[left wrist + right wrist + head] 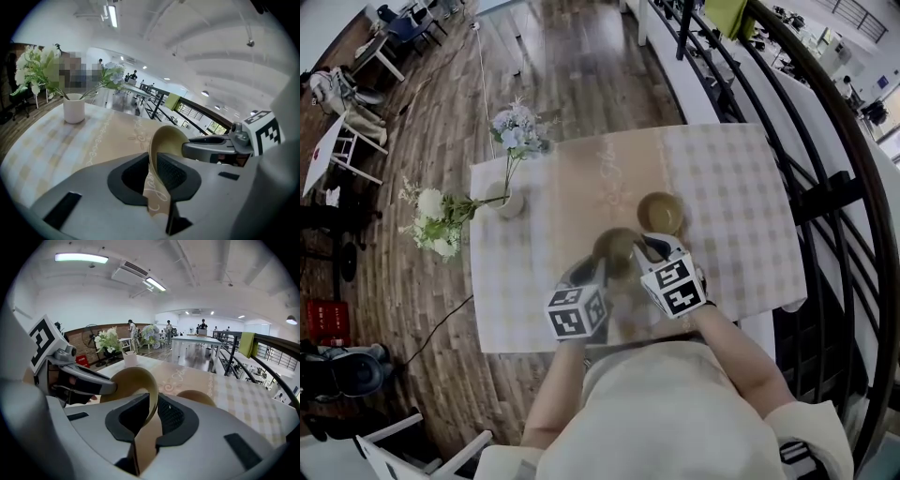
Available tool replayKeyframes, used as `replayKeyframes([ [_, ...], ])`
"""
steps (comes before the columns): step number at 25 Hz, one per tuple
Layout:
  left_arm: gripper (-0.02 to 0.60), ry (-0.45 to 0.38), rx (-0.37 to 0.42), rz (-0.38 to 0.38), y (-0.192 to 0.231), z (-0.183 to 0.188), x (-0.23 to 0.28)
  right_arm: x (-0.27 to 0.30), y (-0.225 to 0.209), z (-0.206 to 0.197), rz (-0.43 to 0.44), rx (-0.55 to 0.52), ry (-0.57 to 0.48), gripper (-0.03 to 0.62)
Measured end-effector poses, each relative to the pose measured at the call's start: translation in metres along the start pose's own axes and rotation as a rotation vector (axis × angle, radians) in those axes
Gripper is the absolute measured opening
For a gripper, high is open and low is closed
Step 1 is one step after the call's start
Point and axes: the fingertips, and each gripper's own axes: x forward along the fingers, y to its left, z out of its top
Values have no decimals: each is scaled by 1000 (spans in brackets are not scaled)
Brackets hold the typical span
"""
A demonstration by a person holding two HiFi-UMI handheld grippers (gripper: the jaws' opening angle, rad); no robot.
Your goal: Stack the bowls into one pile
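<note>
Two olive-tan bowls are in the head view. One bowl (660, 213) rests on the beige runner (600, 178) at mid-table. The other bowl (615, 246) is held just in front of it by both grippers, one on each side. My left gripper (596, 269) is shut on its left rim, and the left gripper view shows that rim (168, 138) pinched between the pads of my left gripper (152, 165). My right gripper (646, 249) is shut on the opposite rim (130, 379), as the right gripper view shows at its jaws (152, 411). The resting bowl (197, 397) peeks out just beyond them.
A white vase (510, 201) with flowers stands at the table's left edge, also seen as vase (74, 108). The checked tablecloth (731, 206) spreads to the right. A dark railing (825, 197) runs close along the right side. Wooden floor lies on the left.
</note>
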Motion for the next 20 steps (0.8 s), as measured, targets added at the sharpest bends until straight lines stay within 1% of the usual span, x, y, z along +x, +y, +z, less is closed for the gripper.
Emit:
replayKeyframes([
  [2, 49, -3, 4, 0, 4, -6, -6, -1, 9, -3, -3, 1, -9, 46],
  [4, 49, -7, 4, 3, 16, -1, -3, 12, 11, 3, -3, 1, -14, 46],
  [6, 49, -11, 3, 8, 26, 12, 10, 29, 3, 14, 2, -1, -19, 46],
  [10, 43, -18, 7, 12, 23, 22, 25, 35, -15, 19, 1, 0, -26, 46],
  [15, 41, -34, 20, 18, 45, 26, 30, 55, -7, 22, 1, -2, -41, 46],
  [20, 37, -45, 33, 49, 49, 38, 38, 60, -14, 27, 19, -15, -36, 46],
])
